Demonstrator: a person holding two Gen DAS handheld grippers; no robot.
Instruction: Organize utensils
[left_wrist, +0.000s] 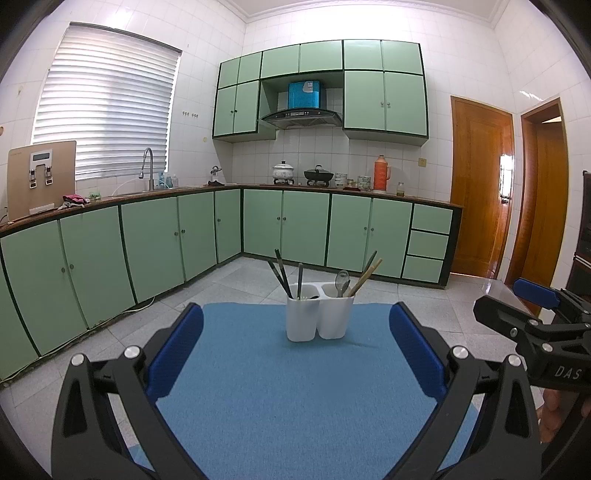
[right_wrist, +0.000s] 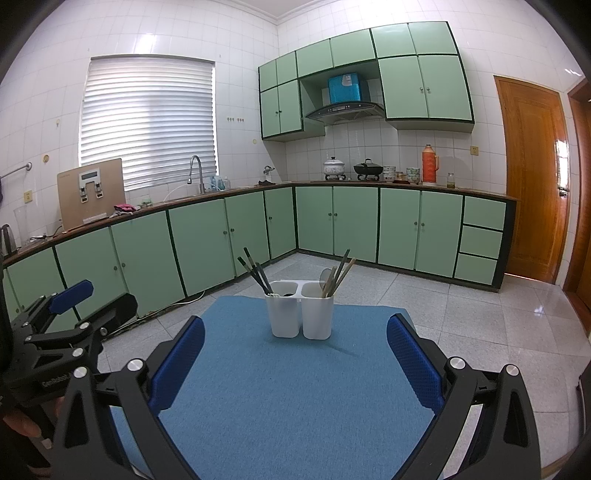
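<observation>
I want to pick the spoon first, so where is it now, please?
In the left wrist view the spoon stands bowl-up in the right compartment of the white holder, beside the wooden chopsticks, at the far middle of the blue mat.

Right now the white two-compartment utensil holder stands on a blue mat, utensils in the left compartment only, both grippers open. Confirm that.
Not quite: both compartments of the utensil holder hold utensils, as the left wrist view shows. The blue mat and open left gripper and right gripper are right.
</observation>
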